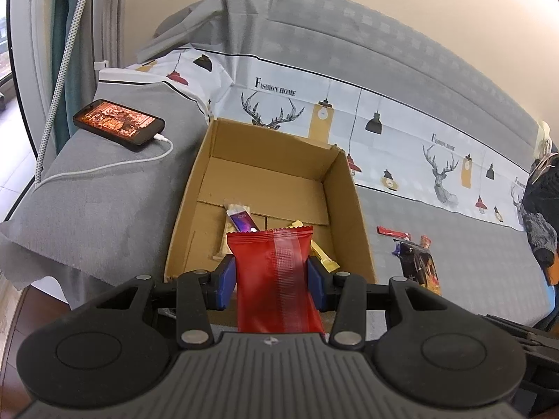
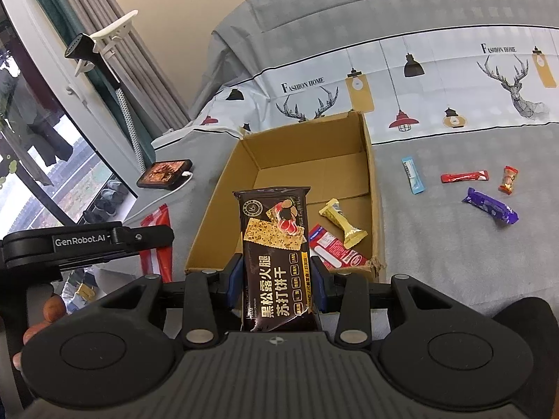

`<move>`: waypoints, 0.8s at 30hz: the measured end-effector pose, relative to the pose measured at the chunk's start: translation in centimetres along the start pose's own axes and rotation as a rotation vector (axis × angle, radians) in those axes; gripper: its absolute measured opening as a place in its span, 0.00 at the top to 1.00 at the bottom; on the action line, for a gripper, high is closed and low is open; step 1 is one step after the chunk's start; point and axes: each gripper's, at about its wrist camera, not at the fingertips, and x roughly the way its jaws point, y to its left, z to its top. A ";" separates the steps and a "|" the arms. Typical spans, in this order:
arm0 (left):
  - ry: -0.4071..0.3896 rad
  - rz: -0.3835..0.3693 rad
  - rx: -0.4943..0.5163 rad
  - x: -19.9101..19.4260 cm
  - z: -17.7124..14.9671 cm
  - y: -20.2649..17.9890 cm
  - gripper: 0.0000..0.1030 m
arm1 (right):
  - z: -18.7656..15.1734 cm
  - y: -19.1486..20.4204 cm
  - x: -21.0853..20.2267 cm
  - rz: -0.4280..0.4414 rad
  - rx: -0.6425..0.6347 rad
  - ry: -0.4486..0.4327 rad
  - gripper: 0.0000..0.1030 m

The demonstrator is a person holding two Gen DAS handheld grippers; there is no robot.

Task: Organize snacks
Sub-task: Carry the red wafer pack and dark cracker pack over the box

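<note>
An open cardboard box [image 1: 342, 188] [image 2: 370, 160] stands on a grey bed. My left gripper [image 1: 272, 279] is shut on a red snack packet [image 1: 276, 279], held over the box's near edge. My right gripper [image 2: 276, 279] is shut on a dark brown cracker packet [image 2: 274, 258], also at the box's near edge. Inside the box lie a yellow wrapped candy [image 2: 340, 221], a red-and-white packet [image 2: 335, 249] and a purple bar [image 1: 242, 220]. The left gripper [image 2: 87, 244] and its red packet [image 2: 157, 241] show at the left of the right wrist view.
Loose snacks lie on the bed right of the box: a blue stick [image 2: 412, 174], a red bar [image 2: 463, 176], a small orange candy [image 2: 508, 179], a purple packet [image 2: 489, 206]. A charging phone [image 1: 118, 124] lies on a grey pillow at left. A dark garment [image 1: 539, 216] lies far right.
</note>
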 end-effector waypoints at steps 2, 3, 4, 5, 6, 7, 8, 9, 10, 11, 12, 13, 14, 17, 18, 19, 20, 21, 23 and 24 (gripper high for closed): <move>0.003 0.008 -0.003 0.4 0.4 0.2 0.54 | 0.3 0.0 0.4 -0.007 -0.001 0.002 0.60; 0.005 0.015 -0.005 0.7 0.6 0.3 0.54 | 0.4 -0.1 0.6 -0.008 -0.002 0.004 0.60; 0.008 0.021 -0.005 1.0 0.9 0.4 0.54 | 0.6 -0.1 0.9 -0.010 -0.003 0.007 0.60; 0.011 0.025 -0.006 1.3 1.3 0.5 0.54 | 0.8 -0.2 1.2 -0.013 -0.003 0.010 0.60; 0.012 0.029 -0.007 1.5 1.5 0.5 0.54 | 0.9 -0.2 1.5 -0.016 -0.002 0.012 0.60; 0.011 0.031 -0.008 1.8 1.9 0.6 0.54 | 1.1 -0.2 1.8 -0.018 -0.003 0.015 0.60; 0.011 0.033 -0.007 2.1 2.2 0.7 0.54 | 1.3 -0.3 2.2 -0.020 -0.002 0.018 0.60; 0.009 0.035 -0.007 2.4 2.5 0.7 0.54 | 1.5 -0.4 2.5 -0.021 -0.001 0.021 0.60; 0.008 0.037 -0.005 2.7 2.9 0.6 0.54 | 1.7 -0.5 2.9 -0.022 -0.001 0.024 0.60; 0.007 0.040 -0.001 3.1 3.3 0.6 0.54 | 2.0 -0.6 3.3 -0.024 0.000 0.028 0.60; 0.008 0.042 0.001 3.4 3.6 0.6 0.54 | 2.2 -0.7 3.8 -0.025 0.000 0.031 0.60; 0.009 0.045 0.003 3.9 4.0 0.5 0.54 | 2.5 -0.8 4.2 -0.026 0.001 0.033 0.60; 0.010 0.045 0.004 4.3 4.4 0.5 0.54 | 2.8 -1.0 4.7 -0.027 0.002 0.035 0.60; 0.008 0.049 0.009 5.6 5.6 0.3 0.54 | 3.7 -1.4 6.1 -0.030 0.007 0.040 0.60; 0.008 0.053 0.011 6.1 6.0 0.2 0.54 | 3.9 -1.6 6.6 -0.030 0.009 0.041 0.60; 0.009 0.054 0.013 6.6 6.3 0.2 0.54 | 4.2 -1.8 7.2 -0.030 0.011 0.043 0.60; 0.012 0.056 0.015 7.1 6.6 0.2 0.54 | 4.5 -1.8 7.6 -0.030 0.012 0.045 0.60; 0.016 0.060 0.015 7.7 7.0 0.2 0.54 | 4.7 -1.9 8.2 -0.031 0.010 0.047 0.60; 0.026 0.064 0.016 8.8 7.4 0.3 0.54 | 5.1 -2.1 9.2 -0.032 0.010 0.054 0.60; 0.033 0.067 0.017 9.4 7.7 0.4 0.54 | 5.3 -2.2 9.7 -0.033 0.010 0.057 0.60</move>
